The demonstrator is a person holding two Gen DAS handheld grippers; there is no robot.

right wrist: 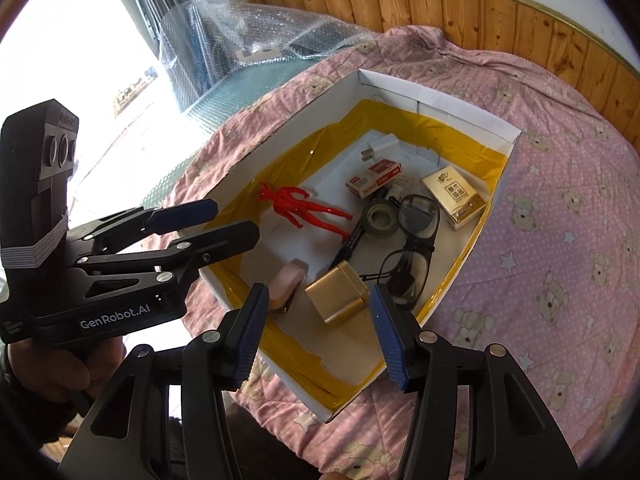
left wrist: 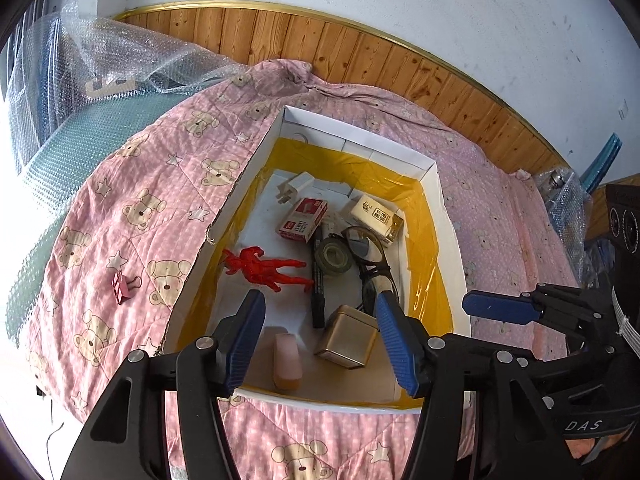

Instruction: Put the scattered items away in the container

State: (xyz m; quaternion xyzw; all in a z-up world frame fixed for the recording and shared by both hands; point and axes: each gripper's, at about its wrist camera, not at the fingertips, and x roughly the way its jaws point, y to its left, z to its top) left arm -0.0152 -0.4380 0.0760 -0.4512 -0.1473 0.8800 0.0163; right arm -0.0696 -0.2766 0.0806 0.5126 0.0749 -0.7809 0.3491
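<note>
left wrist view, left gripper (left wrist: 320, 316) spread wide and empty over white box (left wrist: 448, 216), red figure (left wrist: 266, 270), gold tin (left wrist: 347, 338), glasses (left wrist: 370, 256) inside, pink clip (left wrist: 121, 287) out on quilt (left wrist: 120, 184), right wrist view, right gripper (right wrist: 318, 312) spread empty above gold tin (right wrist: 337, 298), tape roll (right wrist: 381, 218) beside

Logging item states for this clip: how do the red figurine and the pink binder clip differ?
The red figurine lies flat inside the white box; the pink binder clip sits outside it on the bear-print quilt. The figurine is long and limbed, the clip small and compact. Neither is gripped.
</note>
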